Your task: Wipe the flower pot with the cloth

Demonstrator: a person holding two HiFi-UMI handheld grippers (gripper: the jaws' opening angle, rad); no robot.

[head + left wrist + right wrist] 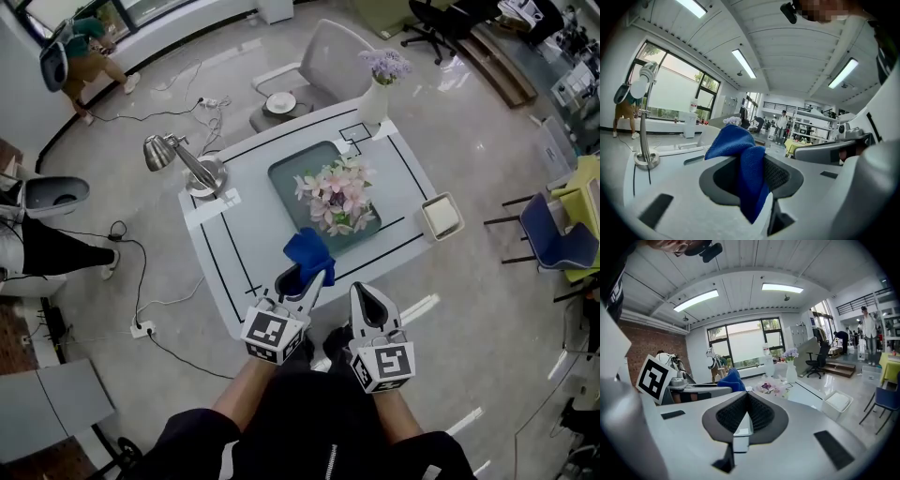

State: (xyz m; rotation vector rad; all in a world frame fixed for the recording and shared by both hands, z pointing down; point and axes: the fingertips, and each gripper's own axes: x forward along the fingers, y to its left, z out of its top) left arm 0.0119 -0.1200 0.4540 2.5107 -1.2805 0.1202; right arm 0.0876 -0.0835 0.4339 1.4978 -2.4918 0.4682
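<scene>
Left gripper (306, 278): jaws pinch a blue terry cloth (309, 251). Left gripper view, left gripper (751, 174): one fold of the cloth (740, 157) is clamped between the ribbed pads. The rest bunches up above the jaws and a tail hangs below them.

Right gripper (367, 296): beside the left one, to its right. Right gripper view, right gripper (746, 411): jaws pressed together, nothing between them.

Flower pot filled with pink and white blossoms (336, 199): ahead of both grippers, just beyond the cloth. It stands in a grey-green rectangular tray (286, 180) on the white table (225, 258).

View differences:
- Head view: blossoms from above, pot body hidden under them.
- Right gripper view: flower pot (770, 388) ahead and slightly right of its jaws, cloth (731, 379) ahead-left, white vase (791, 372) of purple flowers further ahead.
- Left gripper view: cloth blocks the centre; silver desk lamp (641, 123) far left of the jaws.
</scene>
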